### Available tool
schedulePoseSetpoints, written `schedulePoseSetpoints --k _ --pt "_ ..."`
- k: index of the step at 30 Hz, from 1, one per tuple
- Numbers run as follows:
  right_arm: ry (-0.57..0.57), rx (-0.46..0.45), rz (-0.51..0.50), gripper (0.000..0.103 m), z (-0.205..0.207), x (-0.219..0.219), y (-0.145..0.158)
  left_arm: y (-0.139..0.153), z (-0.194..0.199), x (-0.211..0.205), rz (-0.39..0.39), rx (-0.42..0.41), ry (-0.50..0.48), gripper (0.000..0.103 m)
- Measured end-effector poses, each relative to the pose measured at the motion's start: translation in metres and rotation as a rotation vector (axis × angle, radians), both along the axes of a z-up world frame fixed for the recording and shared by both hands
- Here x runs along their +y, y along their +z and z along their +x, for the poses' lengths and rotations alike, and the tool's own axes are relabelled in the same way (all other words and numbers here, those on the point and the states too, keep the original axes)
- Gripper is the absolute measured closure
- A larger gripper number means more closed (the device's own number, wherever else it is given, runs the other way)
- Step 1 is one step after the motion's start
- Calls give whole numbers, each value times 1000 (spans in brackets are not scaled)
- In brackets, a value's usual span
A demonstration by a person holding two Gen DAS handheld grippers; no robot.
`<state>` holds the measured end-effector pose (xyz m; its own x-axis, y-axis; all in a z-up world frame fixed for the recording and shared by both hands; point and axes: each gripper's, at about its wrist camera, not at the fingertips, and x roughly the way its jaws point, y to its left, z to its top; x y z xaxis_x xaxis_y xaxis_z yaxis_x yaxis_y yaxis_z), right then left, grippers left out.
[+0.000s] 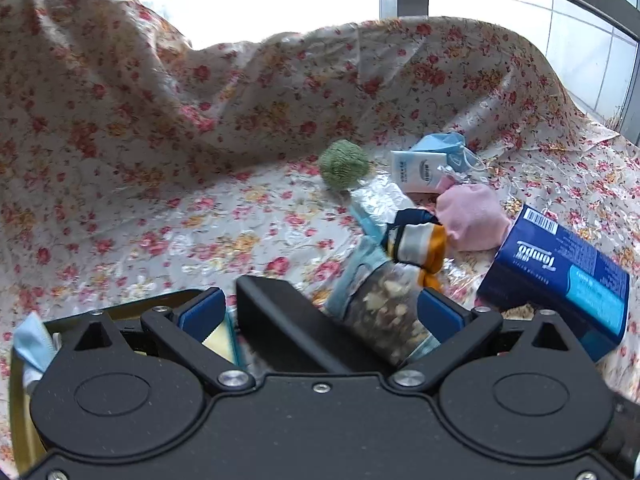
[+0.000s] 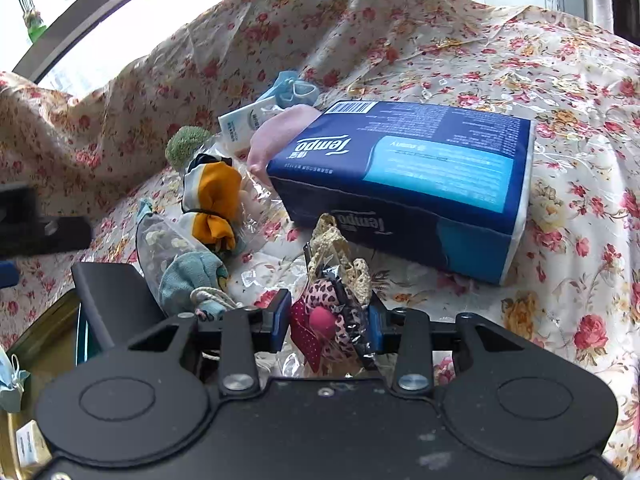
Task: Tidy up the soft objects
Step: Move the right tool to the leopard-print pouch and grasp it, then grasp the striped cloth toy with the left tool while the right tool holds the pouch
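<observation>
Two grippers show. Your right gripper [image 2: 327,322] is closed tight on a leopard-print pouch [image 2: 334,312], just in front of the blue tissue pack [image 2: 404,184] that says "Tempo". Your left gripper [image 1: 320,312] is wide open around a see-through pouch [image 1: 386,312]. Bare flowery cloth [image 1: 160,220] lies to its left.

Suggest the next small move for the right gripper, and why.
Probably lift the right gripper and carry it left toward the gold tray: it is shut on the leopard-print packet, and the tray already holds a blue mask.
</observation>
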<state>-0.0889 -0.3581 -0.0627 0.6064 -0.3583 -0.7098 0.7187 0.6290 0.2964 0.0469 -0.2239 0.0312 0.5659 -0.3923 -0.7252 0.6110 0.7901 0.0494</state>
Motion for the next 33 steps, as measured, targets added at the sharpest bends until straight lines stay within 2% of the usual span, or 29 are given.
schedulePoseSetpoints --k 5,12,21,30,33 --pt "13 3 -31 65 0 4 1 -11 1 -23 20 35 -45 4" --pt "20 20 -86 65 -1 13 2 -24 1 -49 89 22 -58 4" --pt "28 19 -64 65 0 9 0 -26 19 -82 130 -25 -88 4" --pt "33 29 -50 65 3 4 -3 -44 38 -107 156 86 -118 5" --pt "36 36 -47 65 5 3 -4 -50 43 -112 160 138 -138 14"
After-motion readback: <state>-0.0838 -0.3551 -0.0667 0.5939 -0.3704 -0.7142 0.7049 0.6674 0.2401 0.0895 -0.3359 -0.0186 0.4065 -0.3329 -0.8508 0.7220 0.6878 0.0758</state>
